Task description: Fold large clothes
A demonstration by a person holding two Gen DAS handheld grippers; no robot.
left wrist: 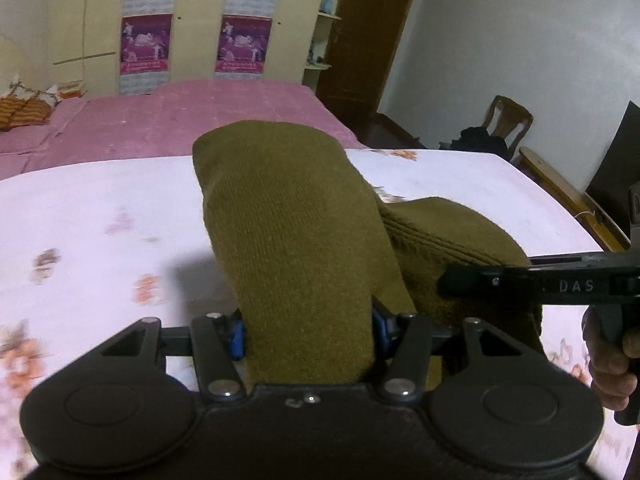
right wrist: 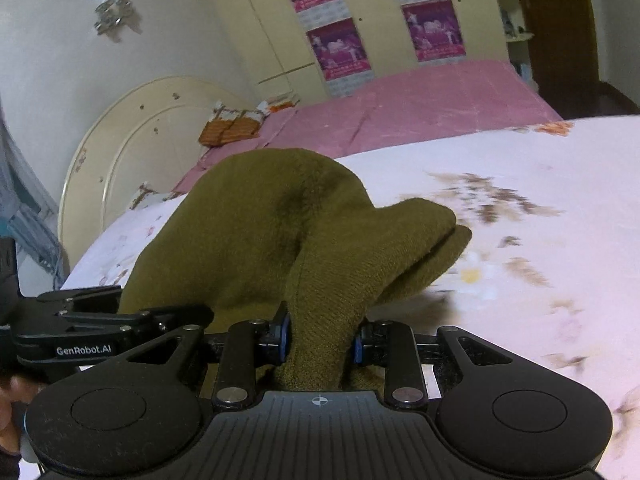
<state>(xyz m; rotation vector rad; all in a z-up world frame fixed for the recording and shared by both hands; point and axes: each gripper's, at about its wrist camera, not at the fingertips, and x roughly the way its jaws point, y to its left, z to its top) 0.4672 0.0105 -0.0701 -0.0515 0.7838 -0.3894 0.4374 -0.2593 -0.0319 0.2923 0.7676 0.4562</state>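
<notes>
Left gripper (left wrist: 308,334) clamped on olive knit garment (left wrist: 288,232), frame centre, lifted above floral sheet (left wrist: 100,220). Right gripper (right wrist: 320,344) pinching same garment. Lettering "DAS" lower right in left view; "GenRobot.AI" lower left in right view. Purple posters (left wrist: 146,46) unreadable.

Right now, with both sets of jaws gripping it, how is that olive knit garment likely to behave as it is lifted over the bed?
The olive knit garment will probably flop: it droops in soft humps between the left gripper and right gripper. Its thick ribbed weave suggests it grips rather than slips, and it seems fairly bulky.
</notes>
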